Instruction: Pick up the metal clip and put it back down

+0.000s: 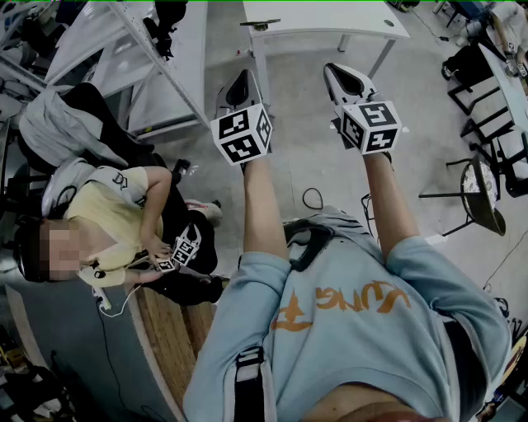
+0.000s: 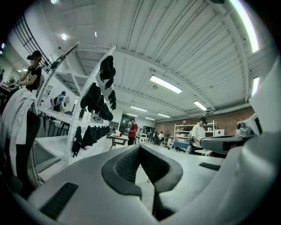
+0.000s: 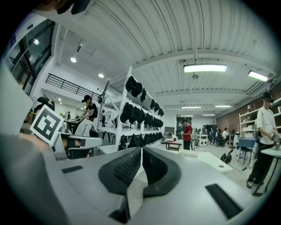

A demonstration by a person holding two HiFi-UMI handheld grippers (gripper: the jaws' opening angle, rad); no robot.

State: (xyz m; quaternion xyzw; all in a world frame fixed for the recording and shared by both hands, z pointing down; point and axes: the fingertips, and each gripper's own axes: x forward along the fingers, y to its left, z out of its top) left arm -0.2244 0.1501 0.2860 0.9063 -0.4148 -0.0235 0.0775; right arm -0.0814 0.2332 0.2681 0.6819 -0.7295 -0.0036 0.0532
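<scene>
Step in hand: none begun; the clip shows in no view, so its place cannot be told. To do it well, bring one gripper down to the surface that bears it and part the jaws before the approach. Pinch the clip across its flat sides with the ribbed pads, lift straight, and set it down level. Thin metal is likely slick, so a centred grip should keep it from twisting.

1. shirt [image 1: 355, 330]: pale blue knit, orange print, soft folds.
2. left gripper [image 1: 244, 78]: smooth grey shell; black ribbed rubber pads [image 2: 127, 165] with tips pressed together and nothing between them. A cube [image 1: 241, 136] of black-and-white squares sits behind.
3. right gripper [image 1: 342, 72]: same make; jaws closed and empty. It is level, beside the left one and apart from it.
4. floor [image 1: 305, 157]: grey, matt.
5. table [image 1: 330, 21]: white flat top, slim legs.
6. rack [image 3: 130, 110]: white metal frame with dark soft items [image 3: 134, 86] hung in rows.
</scene>
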